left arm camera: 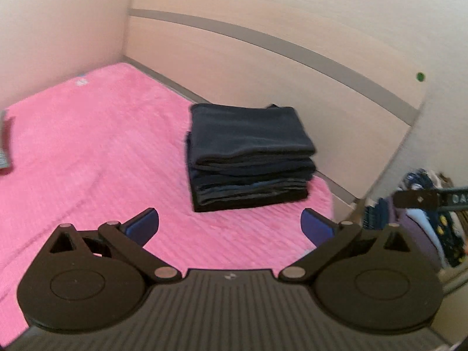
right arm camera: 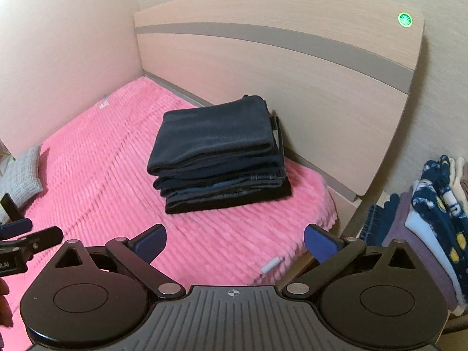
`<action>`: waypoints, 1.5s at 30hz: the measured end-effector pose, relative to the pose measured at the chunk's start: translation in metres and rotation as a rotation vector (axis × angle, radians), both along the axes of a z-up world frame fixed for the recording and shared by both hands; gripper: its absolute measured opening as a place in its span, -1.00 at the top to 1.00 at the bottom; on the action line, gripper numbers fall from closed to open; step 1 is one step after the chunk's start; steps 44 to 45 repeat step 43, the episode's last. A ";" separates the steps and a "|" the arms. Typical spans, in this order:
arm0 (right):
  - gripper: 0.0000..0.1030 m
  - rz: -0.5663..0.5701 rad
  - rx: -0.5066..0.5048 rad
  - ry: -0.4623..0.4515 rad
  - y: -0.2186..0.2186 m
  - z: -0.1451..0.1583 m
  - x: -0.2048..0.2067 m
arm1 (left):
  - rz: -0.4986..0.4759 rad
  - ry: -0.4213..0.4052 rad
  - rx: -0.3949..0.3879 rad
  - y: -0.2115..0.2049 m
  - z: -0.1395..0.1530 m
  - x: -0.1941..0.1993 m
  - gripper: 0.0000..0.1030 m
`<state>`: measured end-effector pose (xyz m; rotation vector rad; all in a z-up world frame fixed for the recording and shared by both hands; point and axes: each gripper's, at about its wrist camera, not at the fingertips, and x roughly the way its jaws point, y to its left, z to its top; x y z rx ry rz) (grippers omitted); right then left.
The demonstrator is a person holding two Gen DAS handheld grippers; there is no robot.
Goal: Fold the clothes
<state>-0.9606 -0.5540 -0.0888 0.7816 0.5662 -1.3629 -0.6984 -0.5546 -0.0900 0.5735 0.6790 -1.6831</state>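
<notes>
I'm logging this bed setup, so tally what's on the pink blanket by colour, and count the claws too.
Dark, black to navy: 1 stack of folded clothes; how many garments it holds I cannot tell.
Grey: 1 small pillow at the far left.
Black with blue pads: 2 open claws, left claw and right claw, both empty.
Total: 4.

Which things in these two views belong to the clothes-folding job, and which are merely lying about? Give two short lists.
Part of the job:
- stack of folded dark clothes on the pink bedspread
- pile of unfolded clothes beside the bed
- left gripper, open
- right gripper, open

Lying about:
- grey cushion
- headboard
- green light on the headboard
</notes>
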 end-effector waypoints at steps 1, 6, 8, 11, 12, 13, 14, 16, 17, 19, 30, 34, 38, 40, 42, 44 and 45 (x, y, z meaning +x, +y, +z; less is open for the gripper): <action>-0.99 0.003 0.005 0.003 -0.001 0.001 0.000 | 0.013 -0.008 0.002 0.001 0.001 -0.003 -0.97; -0.99 0.058 -0.003 0.028 -0.010 0.008 -0.004 | 0.019 -0.033 0.042 -0.007 0.007 -0.026 -0.97; -0.99 0.072 -0.013 0.047 -0.012 0.012 -0.006 | 0.032 -0.051 0.049 -0.009 0.012 -0.037 -0.97; -0.99 0.086 -0.029 0.056 -0.012 0.017 -0.013 | 0.041 -0.062 0.064 -0.011 0.013 -0.050 -0.97; -0.99 0.084 -0.028 0.054 -0.013 0.016 -0.016 | 0.043 -0.062 0.072 -0.012 0.013 -0.053 -0.97; -0.99 0.081 -0.025 0.052 -0.014 0.015 -0.019 | 0.050 -0.060 0.078 -0.012 0.013 -0.055 -0.97; -0.99 0.080 -0.021 0.048 -0.015 0.013 -0.023 | 0.059 -0.057 0.082 -0.012 0.013 -0.057 -0.97; -0.99 0.077 -0.021 0.042 -0.015 0.011 -0.026 | 0.069 -0.061 0.088 -0.012 0.013 -0.060 -0.97; -0.99 0.076 -0.023 0.038 -0.015 0.011 -0.028 | 0.074 -0.066 0.090 -0.013 0.012 -0.061 -0.97; -0.99 0.077 -0.023 0.029 -0.015 0.010 -0.031 | 0.086 -0.074 0.098 -0.013 0.010 -0.064 -0.97; -0.99 0.115 -0.007 0.040 -0.010 0.008 -0.030 | 0.080 -0.097 0.105 -0.012 0.005 -0.077 -0.98; -0.99 0.118 -0.008 0.050 -0.008 0.008 -0.031 | 0.070 -0.104 0.097 -0.010 0.005 -0.080 -0.98; -0.99 0.111 -0.002 0.055 -0.006 0.006 -0.032 | 0.066 -0.100 0.097 -0.009 0.005 -0.080 -0.98; -0.99 0.112 -0.001 0.059 -0.004 0.005 -0.032 | 0.059 -0.109 0.086 -0.007 0.005 -0.081 -0.98; -0.99 0.112 0.001 0.058 -0.002 0.004 -0.032 | 0.055 -0.111 0.079 -0.006 0.005 -0.083 -0.98; -0.99 0.110 0.003 0.057 -0.002 0.004 -0.032 | 0.053 -0.109 0.080 -0.006 0.005 -0.083 -0.98; -0.99 0.110 0.003 0.057 -0.002 0.004 -0.032 | 0.053 -0.109 0.080 -0.006 0.005 -0.083 -0.98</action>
